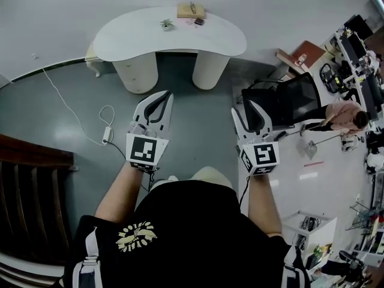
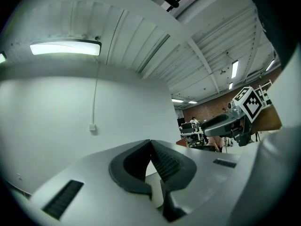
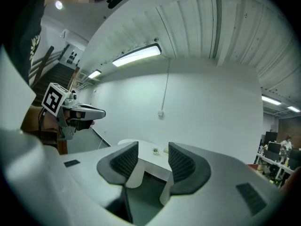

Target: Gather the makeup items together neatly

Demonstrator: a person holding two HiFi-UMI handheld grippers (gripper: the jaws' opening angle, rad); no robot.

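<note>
The floor separates the person from the desk, which stands straight ahead and well apart from both tools.

The left tool is held closed, its pads met at the tips with nothing between them. The right tool is held with its jaws apart and empty; the desk is seen through the gap.

The wooden tray lies at the desk's far edge, right of centre, with its long axis along that edge. The makeup items are grouped just beside it and are too small to identify. A small plant stands nearby.

The group lies forward, between the lines of the two tools; neither tool is judged clearly nearer. An approach is required before any grasp.
</note>
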